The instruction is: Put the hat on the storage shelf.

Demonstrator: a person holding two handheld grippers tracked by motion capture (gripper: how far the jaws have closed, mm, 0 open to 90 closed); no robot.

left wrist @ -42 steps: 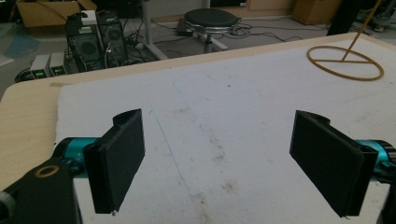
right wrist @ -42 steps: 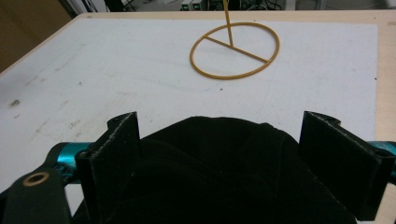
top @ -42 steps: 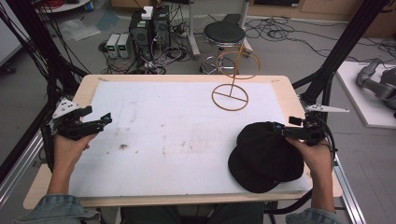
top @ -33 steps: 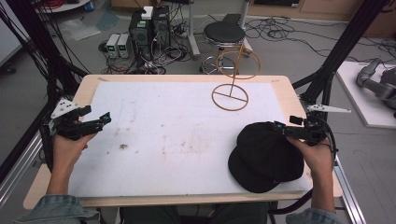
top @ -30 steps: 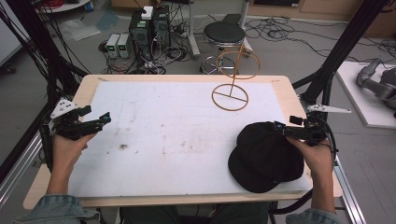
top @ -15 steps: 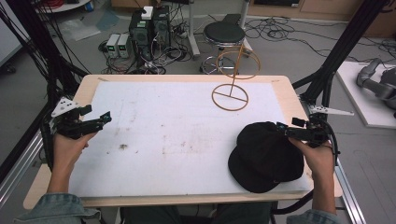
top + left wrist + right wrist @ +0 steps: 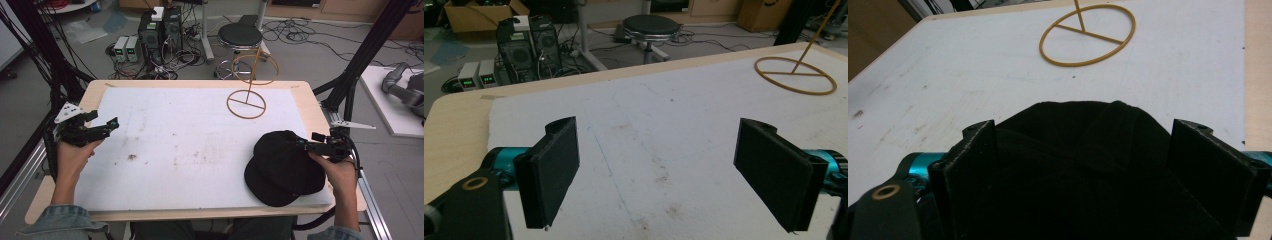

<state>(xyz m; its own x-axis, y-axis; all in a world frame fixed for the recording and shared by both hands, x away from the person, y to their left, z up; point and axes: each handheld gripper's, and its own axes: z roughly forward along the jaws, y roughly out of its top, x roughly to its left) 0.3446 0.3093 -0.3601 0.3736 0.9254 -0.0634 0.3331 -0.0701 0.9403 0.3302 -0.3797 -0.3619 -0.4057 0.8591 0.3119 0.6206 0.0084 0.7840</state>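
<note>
A black cap (image 7: 282,167) lies on the white mat at the near right, brim toward the front edge. My right gripper (image 7: 306,145) is at the cap's right side. In the right gripper view its jaws stand wide apart over the crown of the cap (image 7: 1078,165), so the right gripper (image 7: 1087,132) is open and not closed on the fabric. My left gripper (image 7: 111,125) hovers at the mat's left edge. The left gripper (image 7: 659,137) is open with nothing between its jaws.
A yellow wire stand with a round base ring (image 7: 246,105) sits at the back of the mat; the base ring (image 7: 1088,36) lies beyond the cap. The wooden table rim (image 7: 320,115) frames the stained white mat (image 7: 190,145). A stool (image 7: 240,36) and computers stand behind the table.
The right gripper has shifted very slightly toward the near side at the cap's edge. The left gripper and the cap have stayed put.
</note>
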